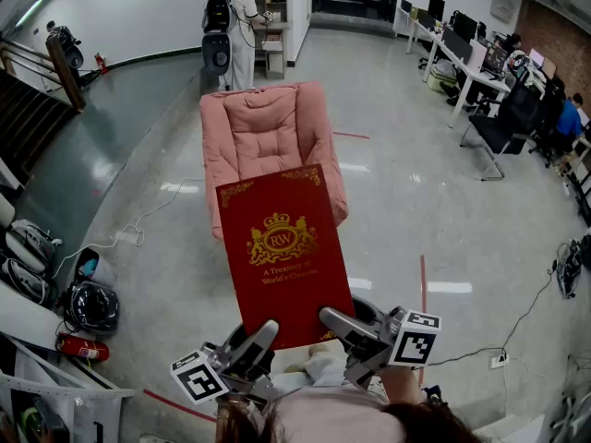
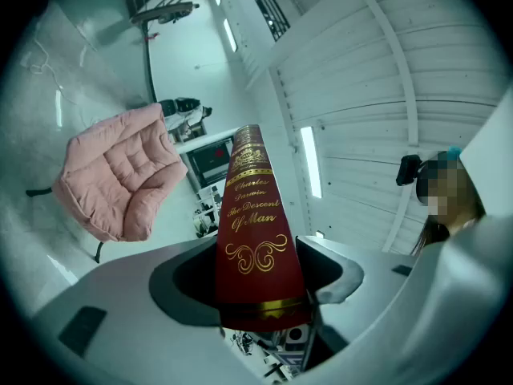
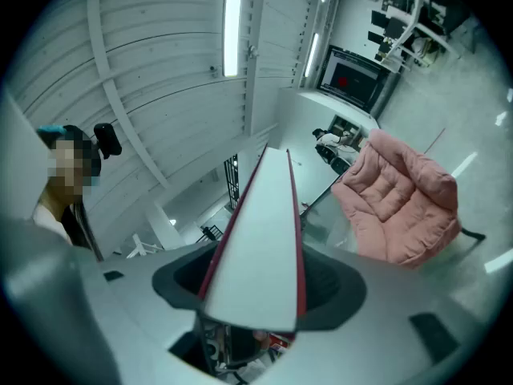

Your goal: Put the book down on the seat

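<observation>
In an open office hall, short of a pink armchair [image 1: 270,123]: holds a red hardback book [image 1: 284,247] out over the glossy floor [image 1: 416,210], cover upward, not yet anywhere near the seat cushion [image 1: 277,160]. Clamps it from both sides at the near end only, left claw [image 1: 262,332] clenched on the spine [image 2: 255,239] side, right claw [image 1: 336,321] clenched on the white page edge [image 3: 260,239]. Leaves most of the volume jutting forward with nothing beneath.

Likely hazards from here: drooping or twisting of the far end out of so short a bite, owing to the weight hanging beyond the jaws; slipping along the smooth cover on any uneven loosening of the two claws; falling to the floor if let go before reaching the cushion; sliding off the soft, sloping padding if set too close to the front lip.

Lies between the two claws, near corners pinched inside them, length running away toward the armchair, straight ahead and apart.
</observation>
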Available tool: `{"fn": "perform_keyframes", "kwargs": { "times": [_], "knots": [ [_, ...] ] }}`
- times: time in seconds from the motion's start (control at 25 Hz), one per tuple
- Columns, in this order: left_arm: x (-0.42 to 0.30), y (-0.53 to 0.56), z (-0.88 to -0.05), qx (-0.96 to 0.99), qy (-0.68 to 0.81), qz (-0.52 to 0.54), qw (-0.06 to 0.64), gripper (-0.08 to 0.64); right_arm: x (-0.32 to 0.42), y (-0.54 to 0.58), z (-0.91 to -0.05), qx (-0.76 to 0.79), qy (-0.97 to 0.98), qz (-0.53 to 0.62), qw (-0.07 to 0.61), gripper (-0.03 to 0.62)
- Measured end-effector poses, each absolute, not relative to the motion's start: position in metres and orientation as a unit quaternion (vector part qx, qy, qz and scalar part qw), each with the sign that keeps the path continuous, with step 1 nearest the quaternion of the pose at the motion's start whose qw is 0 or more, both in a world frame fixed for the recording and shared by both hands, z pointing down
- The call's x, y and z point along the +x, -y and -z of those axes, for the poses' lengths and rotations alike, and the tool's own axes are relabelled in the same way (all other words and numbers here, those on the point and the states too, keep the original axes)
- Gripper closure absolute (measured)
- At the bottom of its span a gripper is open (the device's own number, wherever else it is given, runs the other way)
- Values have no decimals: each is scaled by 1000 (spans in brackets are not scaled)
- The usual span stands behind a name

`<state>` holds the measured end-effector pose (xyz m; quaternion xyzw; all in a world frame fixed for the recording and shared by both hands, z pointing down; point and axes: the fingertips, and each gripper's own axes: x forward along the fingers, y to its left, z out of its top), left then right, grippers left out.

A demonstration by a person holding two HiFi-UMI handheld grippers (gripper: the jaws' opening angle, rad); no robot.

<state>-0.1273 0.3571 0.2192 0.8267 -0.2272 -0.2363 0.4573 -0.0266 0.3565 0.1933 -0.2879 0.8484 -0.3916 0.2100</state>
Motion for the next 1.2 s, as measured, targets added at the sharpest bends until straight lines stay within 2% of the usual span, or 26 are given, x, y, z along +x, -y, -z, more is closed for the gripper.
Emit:
{"fn": "perform_keyframes", "kwargs": {
  "times": [0.4, 0.92, 1.2],
  "knots": [
    [-128, -349, -233, 837, 224, 242, 437, 268, -24, -347, -211, -276, -850, 392, 220, 290],
    [-40, -316, -236, 821, 249, 240, 455, 269, 63, -308, -218, -254, -843, 421, 218, 290],
    [-18, -299, -239, 814, 267, 243, 456, 270, 86, -291, -224, -247, -836, 435, 226, 290]
  ]
}}
